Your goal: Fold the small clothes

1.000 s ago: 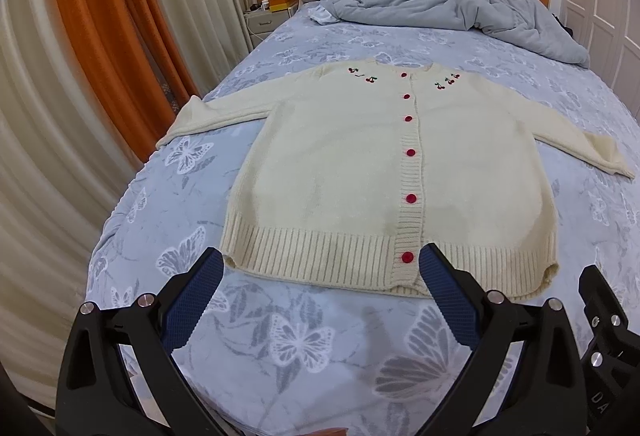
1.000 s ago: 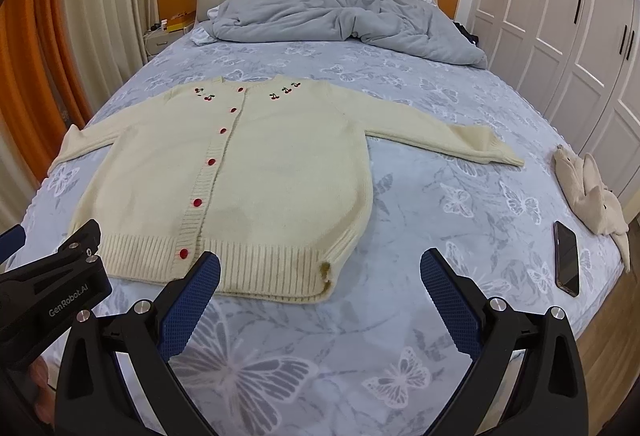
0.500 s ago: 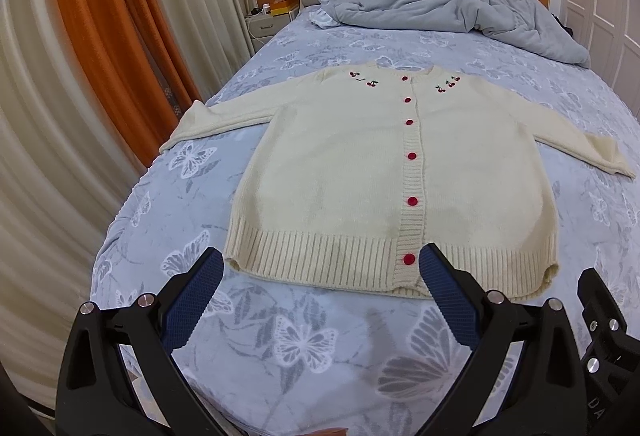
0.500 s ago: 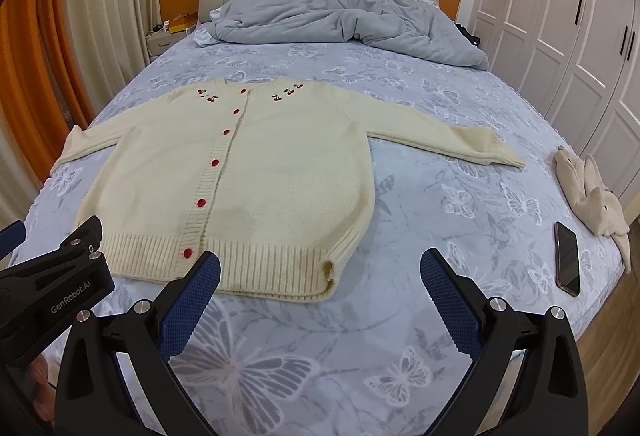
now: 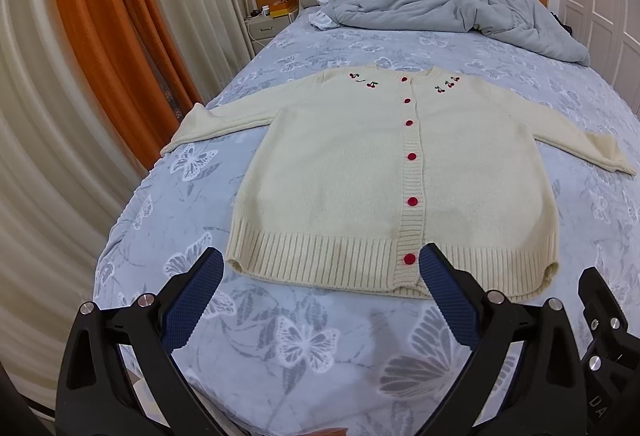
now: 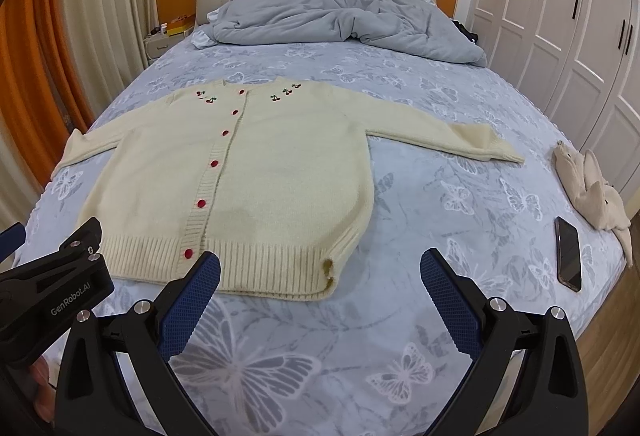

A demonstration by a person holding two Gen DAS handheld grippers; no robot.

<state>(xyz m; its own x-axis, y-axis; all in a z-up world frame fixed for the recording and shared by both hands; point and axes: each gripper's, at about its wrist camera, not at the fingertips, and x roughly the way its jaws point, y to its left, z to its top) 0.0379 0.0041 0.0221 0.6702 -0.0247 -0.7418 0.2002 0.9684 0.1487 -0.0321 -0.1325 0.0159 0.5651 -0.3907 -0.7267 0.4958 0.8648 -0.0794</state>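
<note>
The only wording that reads in full is "GenRobot.AI", in pale letters on the black body of the left gripper (image 6: 52,300), at the lower left of the right wrist view; the line slants upward to the right along the casing.

At the lower right edge of the left wrist view, the black casing of the right gripper (image 5: 600,406) carries part of a marking, the letters "DA", turned on their side and cut off by the edge of the frame, so the rest cannot be read.

No other writing, numbers or signs can be made out in either view.
</note>
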